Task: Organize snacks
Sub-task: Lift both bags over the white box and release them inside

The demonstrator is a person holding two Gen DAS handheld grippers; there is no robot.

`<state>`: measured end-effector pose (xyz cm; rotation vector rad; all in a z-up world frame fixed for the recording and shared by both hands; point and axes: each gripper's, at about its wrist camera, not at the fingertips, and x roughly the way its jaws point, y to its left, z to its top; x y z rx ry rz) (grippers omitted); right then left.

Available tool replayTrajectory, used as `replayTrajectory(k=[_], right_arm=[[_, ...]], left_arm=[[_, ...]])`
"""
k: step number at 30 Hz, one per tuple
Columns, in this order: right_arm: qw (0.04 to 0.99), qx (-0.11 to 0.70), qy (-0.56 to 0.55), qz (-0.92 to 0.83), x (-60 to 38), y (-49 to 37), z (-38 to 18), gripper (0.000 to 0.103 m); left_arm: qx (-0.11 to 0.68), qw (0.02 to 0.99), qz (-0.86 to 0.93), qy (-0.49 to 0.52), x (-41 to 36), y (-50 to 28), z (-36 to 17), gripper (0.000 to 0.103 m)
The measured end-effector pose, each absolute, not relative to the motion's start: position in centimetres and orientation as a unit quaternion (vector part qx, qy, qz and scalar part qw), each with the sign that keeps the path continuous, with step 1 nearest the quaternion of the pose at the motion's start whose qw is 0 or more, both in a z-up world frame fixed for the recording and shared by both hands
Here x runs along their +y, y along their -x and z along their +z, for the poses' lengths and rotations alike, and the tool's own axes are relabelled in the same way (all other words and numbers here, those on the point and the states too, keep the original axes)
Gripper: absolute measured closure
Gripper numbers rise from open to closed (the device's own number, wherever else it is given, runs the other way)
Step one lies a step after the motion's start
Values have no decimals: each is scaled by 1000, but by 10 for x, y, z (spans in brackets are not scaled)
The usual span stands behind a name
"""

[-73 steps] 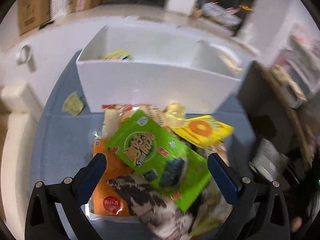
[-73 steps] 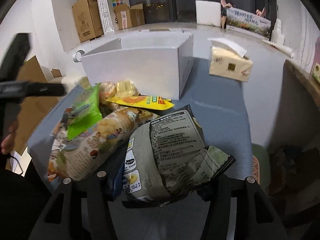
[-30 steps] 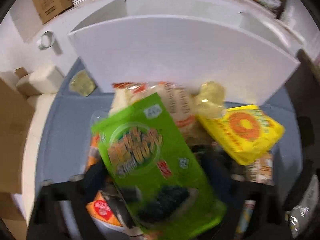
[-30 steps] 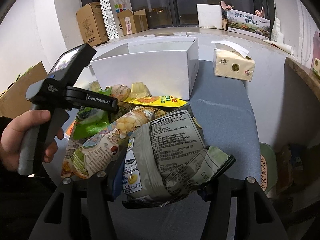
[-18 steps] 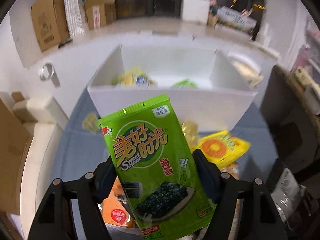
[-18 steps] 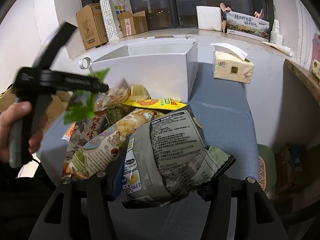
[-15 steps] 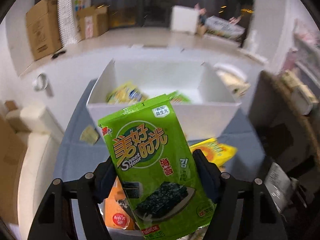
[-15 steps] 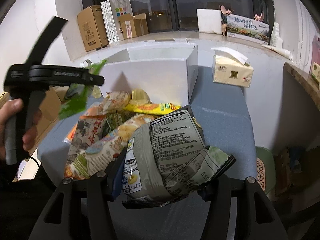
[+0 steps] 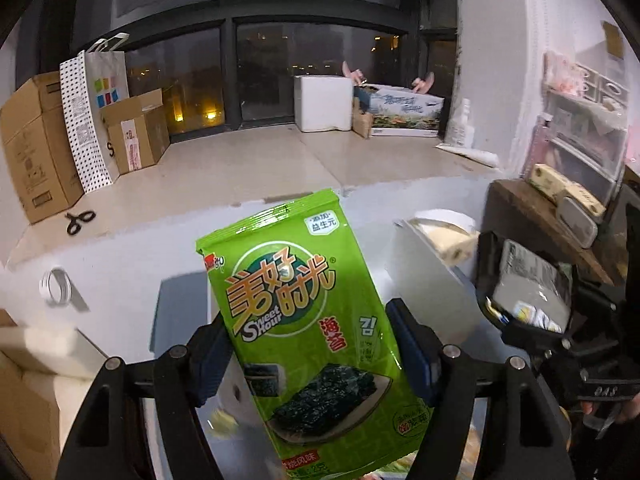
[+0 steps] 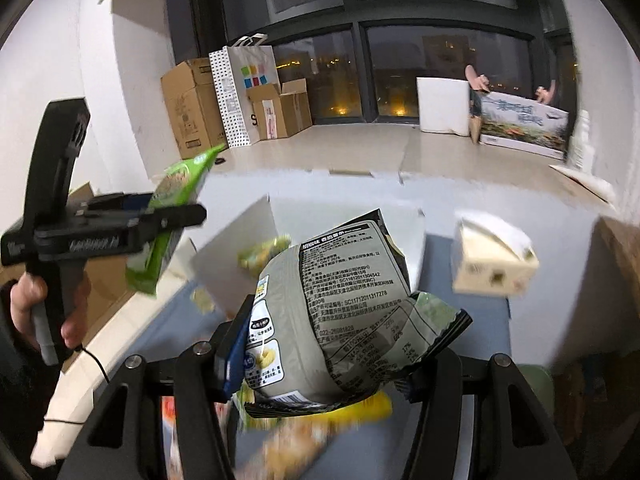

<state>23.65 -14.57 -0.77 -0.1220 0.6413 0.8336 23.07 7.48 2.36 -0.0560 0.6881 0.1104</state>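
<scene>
Between the blue pads of the left gripper stands a green seaweed snack packet, upright, and the jaws are clamped on its lower sides. They have just been closing on it. Behind it is the white box, blurred. At the right edge the right gripper carries a grey bag.

From the right wrist view, the right gripper has its jaws pressed on the grey chip bag. The white box lies behind, with a tissue pack beside it. At left, a hand holds the left gripper with the green packet, lifted above the blue cloth.
</scene>
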Motion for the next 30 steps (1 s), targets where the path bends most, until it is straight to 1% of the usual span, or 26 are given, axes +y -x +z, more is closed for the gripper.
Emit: replayTrajectory(k=[5, 7, 8, 9, 10, 11, 12, 13, 22, 27, 30], right_arm=[[861, 331, 68, 380, -99, -305, -11, 41], [858, 342, 70, 376, -87, -323, -19, 41], [854, 357, 64, 374, -82, -336, -25, 41], [850, 367, 62, 372, -79, -342, -30, 39], [845, 380, 63, 370, -74, -353, -37, 36], [843, 385, 66, 371, -72, -356, -41, 30], [841, 390, 67, 369, -71, -361, -45, 11], [843, 391, 65, 365, -73, -362, -47, 0], [853, 365, 16, 373, -98, -354, -36, 0], [852, 342, 18, 396, -110, -325, -23, 0], [846, 327, 19, 420, -121, -291, -14, 0]], left_arm=[[356, 934, 38, 24, 106, -280, 11, 25], [371, 927, 47, 17, 112, -296, -2, 21], [380, 923, 49, 17, 114, -303, -8, 17], [394, 918, 50, 15, 118, -309, -16, 8], [399, 915, 56, 12, 119, -313, -20, 3], [400, 914, 63, 10, 123, -314, -24, 0], [402, 913, 59, 15, 126, -313, -28, 0], [404, 913, 48, 26, 129, -312, -30, 0], [402, 912, 52, 60, 145, -286, -28, 0], [380, 922, 43, 59, 136, -236, -9, 0], [372, 926, 44, 44, 123, -202, -2, 0]])
